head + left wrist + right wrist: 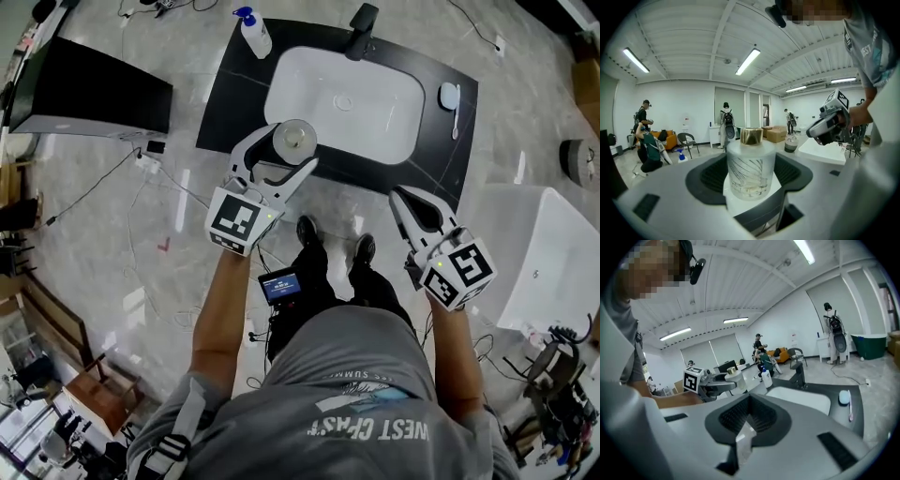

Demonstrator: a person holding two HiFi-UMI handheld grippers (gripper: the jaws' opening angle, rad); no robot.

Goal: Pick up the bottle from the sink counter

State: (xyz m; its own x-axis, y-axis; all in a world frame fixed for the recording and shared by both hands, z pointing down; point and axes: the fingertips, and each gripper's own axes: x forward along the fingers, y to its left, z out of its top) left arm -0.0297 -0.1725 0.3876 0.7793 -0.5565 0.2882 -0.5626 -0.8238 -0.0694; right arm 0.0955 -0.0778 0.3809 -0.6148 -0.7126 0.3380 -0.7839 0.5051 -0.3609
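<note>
A frosted glass bottle [294,139] with a gold cap is held in the air in front of the black sink counter [234,94], clear of its top. My left gripper [287,147] is shut on it, one jaw on each side. In the left gripper view the bottle [750,168] stands upright between the dark pads, with my left gripper [751,176] closed round its body. My right gripper [403,199] hangs to the right, in front of the counter's edge, shut with nothing in it. The right gripper view shows my right gripper [747,420] with its jaws together and the bottle [733,377] off to the left.
A white basin [342,98] with a black faucet [361,19] is set in the counter. A spray bottle [253,33] stands at its back left, a small round item and a toothbrush [455,103] at its right end. A white tub [544,262] is at the right, a black box [84,94] at the left.
</note>
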